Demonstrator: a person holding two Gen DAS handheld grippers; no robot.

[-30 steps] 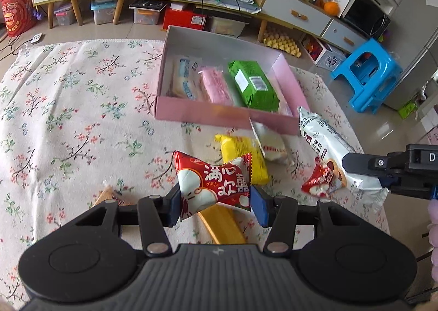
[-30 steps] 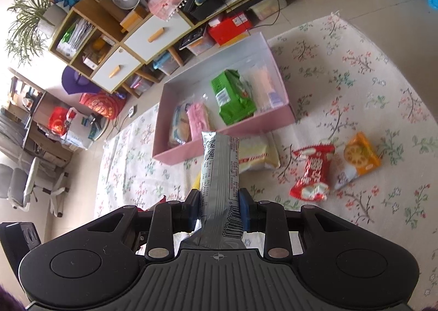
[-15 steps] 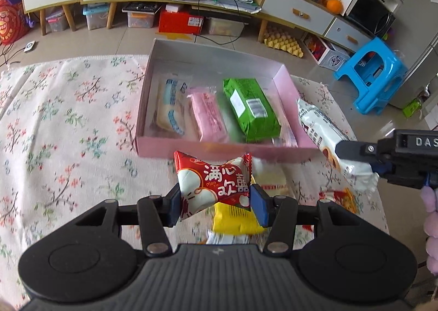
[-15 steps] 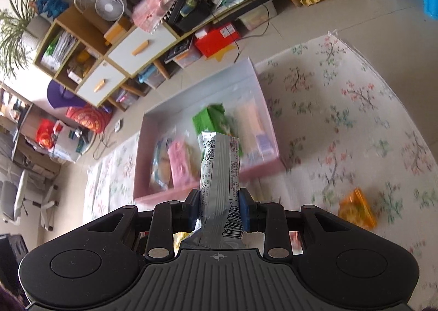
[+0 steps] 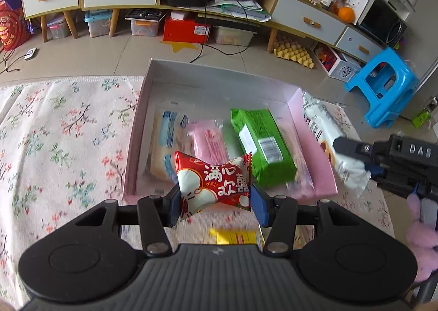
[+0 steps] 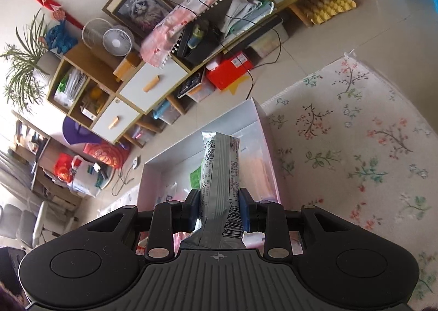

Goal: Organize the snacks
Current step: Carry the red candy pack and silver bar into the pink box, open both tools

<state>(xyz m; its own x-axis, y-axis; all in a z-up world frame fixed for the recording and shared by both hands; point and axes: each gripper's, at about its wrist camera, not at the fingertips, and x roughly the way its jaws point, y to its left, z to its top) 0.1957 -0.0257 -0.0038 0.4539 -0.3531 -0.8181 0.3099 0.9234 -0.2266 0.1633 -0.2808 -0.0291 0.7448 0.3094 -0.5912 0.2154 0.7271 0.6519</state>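
The left gripper (image 5: 215, 198) hides the near wall of the pink box (image 5: 294, 100), and its fingers are closed on a red snack packet (image 5: 213, 183) held over the box's near edge. Behind the packet, inside the box, lie a pale blue-printed packet (image 5: 167, 144), a pink packet (image 5: 209, 141) and a green packet (image 5: 260, 144), each partly covered. A yellow packet (image 5: 236, 237) on the floral cloth (image 5: 60, 130) shows only as a strip between the fingers. The right gripper (image 6: 219, 209) is clamped on a long silver packet (image 6: 220, 174), held above the box's right side; it blocks most of the box's contents in the right wrist view.
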